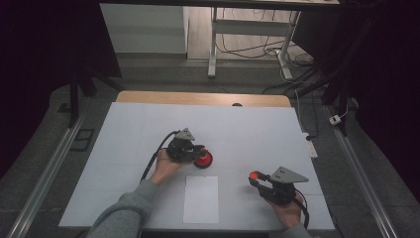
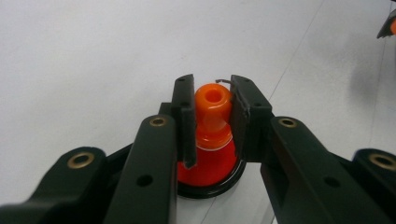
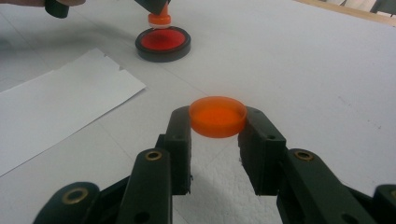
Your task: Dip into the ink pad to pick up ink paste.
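Orange: small bottle-shaped piece (image 2: 212, 116) with a round hole in its top, clamped between the jaws of the left hand-held gripper (image 2: 212, 100), pads pressing its neck from both sides.
Below the piece: red dish with a black rim (image 2: 210, 179), lying flat on the desk; in the right gripper view the same dish (image 3: 163, 43) sits under the orange piece (image 3: 159, 19), which hangs just above its red middle; contact between the two cannot be told.
Left hand-held gripper, high view: (image 1: 198, 148) near the middle of the desk, jaws pointing right over the dish (image 1: 203, 159), hand (image 1: 166, 166) and grey sleeve (image 1: 126, 213) coming in from the bottom left.
Right hand-held gripper: (image 3: 217, 122) closed on a flat orange disc (image 3: 217, 115), held level by its edge, clear of the desk surface.
Right hand-held gripper, high view: (image 1: 255, 179) toward the near right of the desk, disc (image 1: 254, 174) at its tip, well apart from the dish.
White: desk covering (image 1: 247, 129), plain, with a wooden edge (image 1: 198, 97) along the far side.
Paper: white sheet (image 1: 201, 199) lying flat near the front edge, between the two hands; in the right gripper view, sheet (image 3: 56, 105) with a small notch in one edge.
Cable: black, trailing from the left hand-held gripper toward the front (image 1: 151, 163).
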A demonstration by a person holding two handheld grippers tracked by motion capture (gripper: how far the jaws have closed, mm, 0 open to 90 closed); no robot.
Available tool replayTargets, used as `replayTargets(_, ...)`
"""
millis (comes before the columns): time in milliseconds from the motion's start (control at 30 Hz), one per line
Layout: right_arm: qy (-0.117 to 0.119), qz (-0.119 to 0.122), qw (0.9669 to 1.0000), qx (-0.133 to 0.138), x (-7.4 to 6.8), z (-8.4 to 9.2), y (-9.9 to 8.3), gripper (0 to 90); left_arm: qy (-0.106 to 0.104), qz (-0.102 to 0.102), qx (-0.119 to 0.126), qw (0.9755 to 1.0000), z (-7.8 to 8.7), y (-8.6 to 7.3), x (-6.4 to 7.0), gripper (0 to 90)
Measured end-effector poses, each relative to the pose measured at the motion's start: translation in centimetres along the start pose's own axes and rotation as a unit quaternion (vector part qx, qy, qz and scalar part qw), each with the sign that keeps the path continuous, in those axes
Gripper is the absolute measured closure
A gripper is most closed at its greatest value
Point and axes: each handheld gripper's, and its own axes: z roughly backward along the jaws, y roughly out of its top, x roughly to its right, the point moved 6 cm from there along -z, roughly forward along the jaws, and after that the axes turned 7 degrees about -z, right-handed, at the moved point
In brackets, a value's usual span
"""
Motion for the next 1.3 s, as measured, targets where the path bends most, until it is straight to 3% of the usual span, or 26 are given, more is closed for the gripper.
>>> replayTargets(933, -0.003, 0.004, 1.0000, -0.005, 0.0, 0.0, 0.0, 64.6, 0.024, -0.010, -0.002, 0.9997, -1.0, -1.1, 0.0, 72.3)
replayTargets(1133, 0.001, 0.004, 1.0000, -0.003, -0.1, 0.0, 0.0, 64.6, 0.044, -0.040, -0.015, 0.9981, -1.1, -1.2, 0.5, 72.2)
replayTargets(1300, -0.002, 0.006, 1.0000, -0.004, -0.1, 0.0, 0.0, 64.7, 0.038, -0.029, -0.007, 0.9988, -1.1, -1.5, 0.4, 72.2)
